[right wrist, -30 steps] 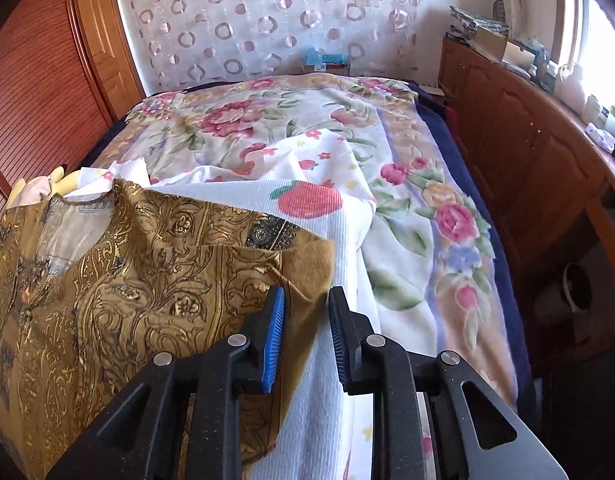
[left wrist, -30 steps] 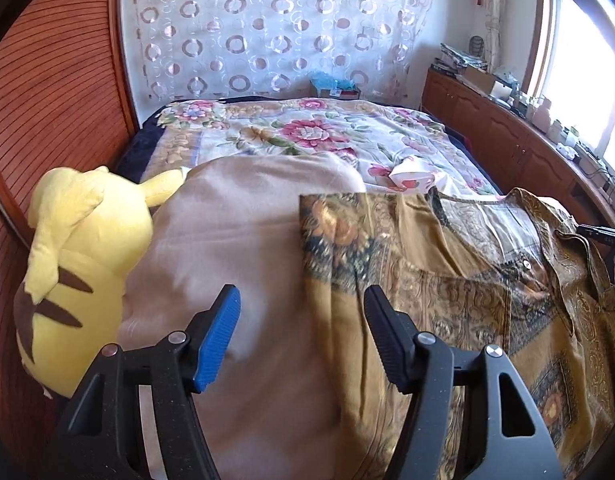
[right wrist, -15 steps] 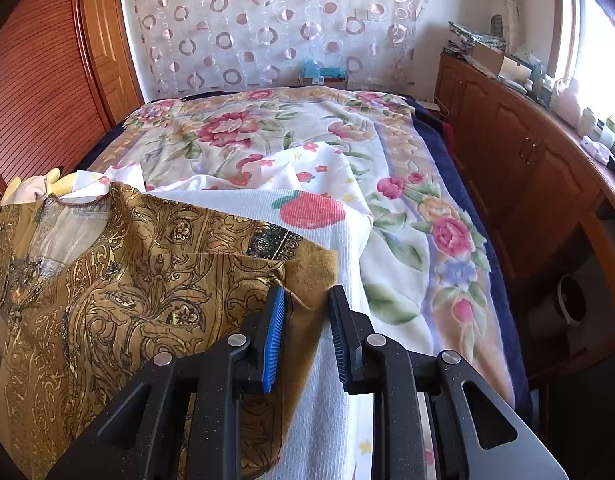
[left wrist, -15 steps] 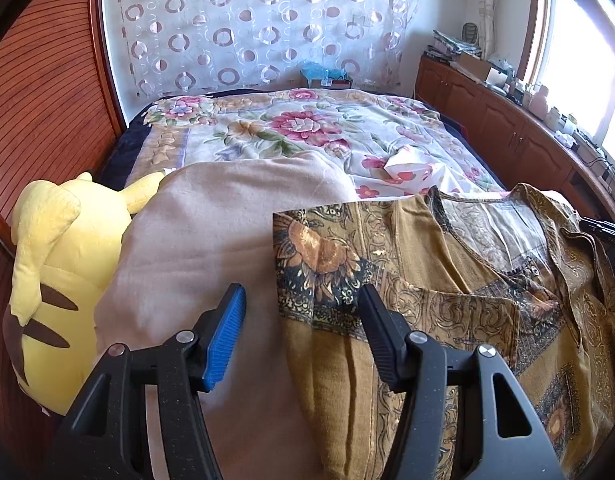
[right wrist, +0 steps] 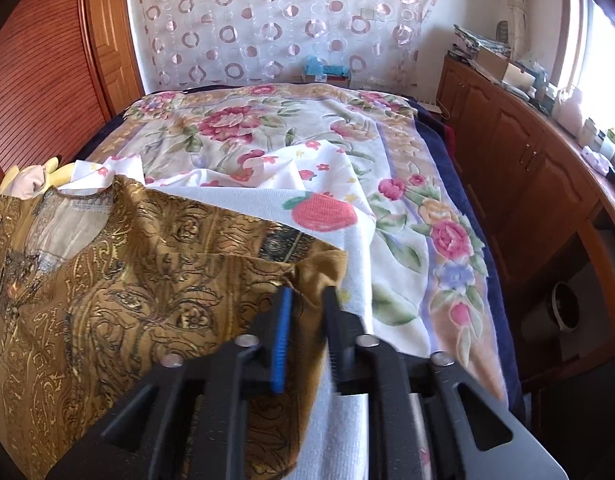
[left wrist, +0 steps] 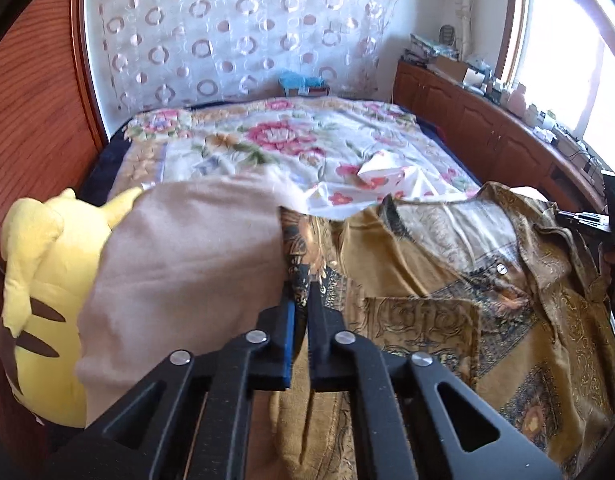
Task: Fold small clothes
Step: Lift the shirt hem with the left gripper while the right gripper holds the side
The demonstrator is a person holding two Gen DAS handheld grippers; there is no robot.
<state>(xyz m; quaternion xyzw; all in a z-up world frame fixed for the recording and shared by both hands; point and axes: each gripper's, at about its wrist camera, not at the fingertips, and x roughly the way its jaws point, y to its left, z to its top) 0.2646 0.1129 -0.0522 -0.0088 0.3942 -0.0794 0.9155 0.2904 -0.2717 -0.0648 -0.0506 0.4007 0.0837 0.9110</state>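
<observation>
- Bed (left wrist: 267, 148) with flowered cover fills the room; the clothes pile is at the near end, right in front of you.
- Beige garment (left wrist: 187, 264) lies at the left, yellow plush (left wrist: 35, 280) just beside it, and white fruit-print cloth (right wrist: 327, 216) lies under the right side of the shirt.
- Gold patterned shirt (left wrist: 447, 300) is spread face up on the pile, collar away from you, between the two tongs.
- Left tongs (left wrist: 301, 304) have just been closing and now clamp the shirt's left sleeve edge.
- Right tongs (right wrist: 307, 300) have just been closing too; they pinch the right sleeve corner, and the cloth bunches between them.
- Step, as I judge it: grips set for the first fold, with nothing folded yet.
- Next move probably needs both edges lifted together and carried inward over the chest; keep tension even so the slippery fabric doesn't sag or pull the white cloth along.
</observation>
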